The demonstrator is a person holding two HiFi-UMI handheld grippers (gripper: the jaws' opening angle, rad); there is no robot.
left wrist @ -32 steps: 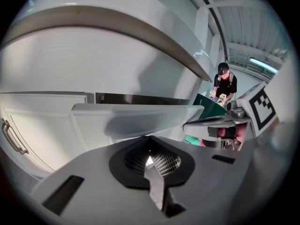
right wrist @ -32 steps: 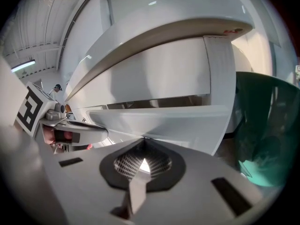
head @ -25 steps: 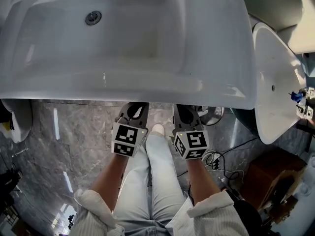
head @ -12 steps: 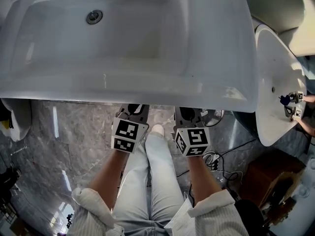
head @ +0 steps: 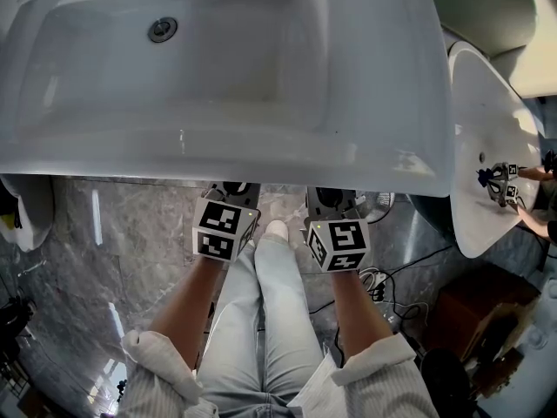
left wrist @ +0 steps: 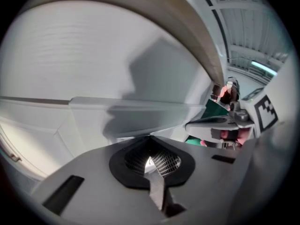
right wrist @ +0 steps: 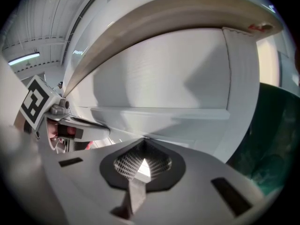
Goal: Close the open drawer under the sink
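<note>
The white sink (head: 226, 146) fills the top of the head view and hides the drawer below it. Both marker cubes, left (head: 218, 230) and right (head: 338, 245), sit just under its front rim, the jaws out of sight beneath it. In the left gripper view my left gripper (left wrist: 151, 139) is shut and empty, its tips right at the white drawer front (left wrist: 93, 69), just below the drawer's horizontal ledge (left wrist: 140, 109). My right gripper (right wrist: 143, 140) is likewise shut and empty, at the same drawer front (right wrist: 159, 74) under the ledge (right wrist: 164, 112). Whether the tips touch the drawer I cannot tell.
My legs (head: 270, 320) stand on grey marble floor (head: 113, 242). A second white basin (head: 487, 146) is to the right, with another person's grippers (head: 500, 183) over it. Cables (head: 383, 281) and a brown box (head: 470, 312) lie at lower right.
Both grippers have moved forward, further under the sink's rim. The other person's grippers at the far right have shifted left over the second basin.
</note>
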